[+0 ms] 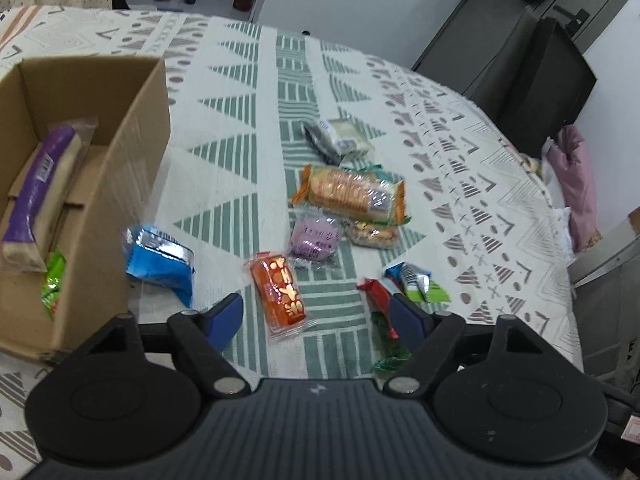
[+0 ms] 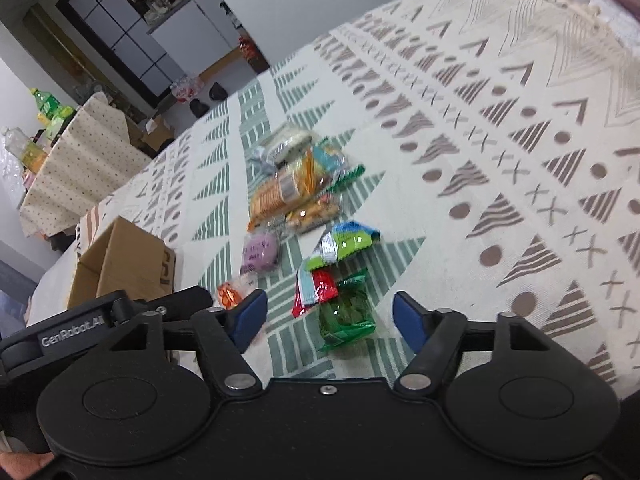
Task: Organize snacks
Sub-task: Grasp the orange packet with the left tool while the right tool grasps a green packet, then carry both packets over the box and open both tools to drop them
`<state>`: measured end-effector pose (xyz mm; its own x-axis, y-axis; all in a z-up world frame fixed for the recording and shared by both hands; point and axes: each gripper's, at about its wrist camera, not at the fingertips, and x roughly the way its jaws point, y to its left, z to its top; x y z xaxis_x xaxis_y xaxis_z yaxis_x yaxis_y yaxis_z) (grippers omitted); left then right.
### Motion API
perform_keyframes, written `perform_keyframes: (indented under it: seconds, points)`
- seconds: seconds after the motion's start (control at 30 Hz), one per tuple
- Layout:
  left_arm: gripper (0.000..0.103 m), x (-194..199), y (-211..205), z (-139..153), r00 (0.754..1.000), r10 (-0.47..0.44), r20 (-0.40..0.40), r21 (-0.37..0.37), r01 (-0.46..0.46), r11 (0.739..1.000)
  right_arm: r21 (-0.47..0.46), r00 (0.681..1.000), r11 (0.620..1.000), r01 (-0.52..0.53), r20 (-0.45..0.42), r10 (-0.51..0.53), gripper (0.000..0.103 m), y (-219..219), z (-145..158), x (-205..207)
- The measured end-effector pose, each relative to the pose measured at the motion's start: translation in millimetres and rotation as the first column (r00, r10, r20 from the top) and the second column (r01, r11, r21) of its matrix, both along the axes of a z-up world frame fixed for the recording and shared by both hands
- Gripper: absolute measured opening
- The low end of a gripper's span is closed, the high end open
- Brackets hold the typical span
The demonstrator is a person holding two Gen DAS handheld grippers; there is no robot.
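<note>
Blue-padded left claw [image 1: 318, 314] hovers wide open and empty above an orange packet [image 1: 282, 294] on the patterned bench [image 1: 240, 128]. Right claw [image 2: 330, 316], also wide and empty, hangs over one green packet [image 2: 347, 320] beside one red packet [image 2: 316, 290]. Roughly nine loose snacks lie on the cloth, though blur hampers counting. One cardboard box [image 1: 132, 184] at left holds a purple packet [image 1: 38, 184].

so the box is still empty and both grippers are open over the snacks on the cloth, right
Not quite: the box is not empty. The left wrist view shows a purple packet and a green one inside it. The rest holds: the left gripper and right gripper are open over the snacks.
</note>
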<state>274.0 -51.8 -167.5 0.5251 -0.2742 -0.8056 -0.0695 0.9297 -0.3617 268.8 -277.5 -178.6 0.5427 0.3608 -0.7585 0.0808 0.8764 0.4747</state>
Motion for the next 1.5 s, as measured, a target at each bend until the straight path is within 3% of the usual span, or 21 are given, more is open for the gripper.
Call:
perform_keyframes:
  seconds: [0.13,0.43,0.53,0.57,0.63,0.7,0.73,0.87,1.17,1.5]
  points:
    - [0.069,10,-2,-15,0.999,0.019,-0.038,0.02,-0.018,1.0,-0.009,0.999,1.0,-0.014,-0.03,0.014,0.067,2,-11,7]
    - [0.061,26,-9,-40,0.995,0.039,-0.093,0.056,-0.034,0.998,-0.019,0.994,0.997,-0.072,-0.086,0.07,0.057,9,-35,20]
    - [0.057,29,-11,-44,0.995,0.042,-0.094,0.069,-0.036,0.997,-0.039,0.993,0.995,-0.088,-0.08,0.085,0.049,11,-36,21]
    - [0.055,30,-13,-45,0.995,0.039,-0.09,0.083,-0.032,0.996,-0.042,0.993,0.995,-0.091,-0.079,0.088,0.042,11,-36,22]
    - [0.035,31,-16,-45,0.996,0.04,-0.085,0.113,-0.031,0.993,-0.046,0.993,0.994,-0.096,-0.077,0.093,0.036,12,-37,22]
    - [0.021,32,-11,-45,0.994,0.067,-0.088,0.102,-0.058,0.993,-0.046,0.993,0.994,-0.097,-0.069,0.093,0.036,12,-36,23]
    - [0.02,32,-9,-46,0.993,0.076,-0.09,0.086,-0.068,0.994,-0.04,0.994,0.995,-0.093,-0.067,0.09,0.035,11,-36,22]
    - [0.019,28,-5,-39,0.995,0.087,-0.058,0.09,-0.081,0.993,-0.014,0.996,0.997,-0.072,-0.05,0.071,0.034,7,-32,20]
    - [0.018,16,0,-9,0.998,0.068,0.011,0.02,-0.068,0.997,-0.034,0.999,0.999,-0.035,-0.008,0.035,0.033,6,-9,8]
    - [0.018,4,21,22,0.994,0.086,0.069,-0.027,-0.084,0.996,-0.067,0.996,0.997,-0.029,0.085,0.035,0.033,21,37,1]
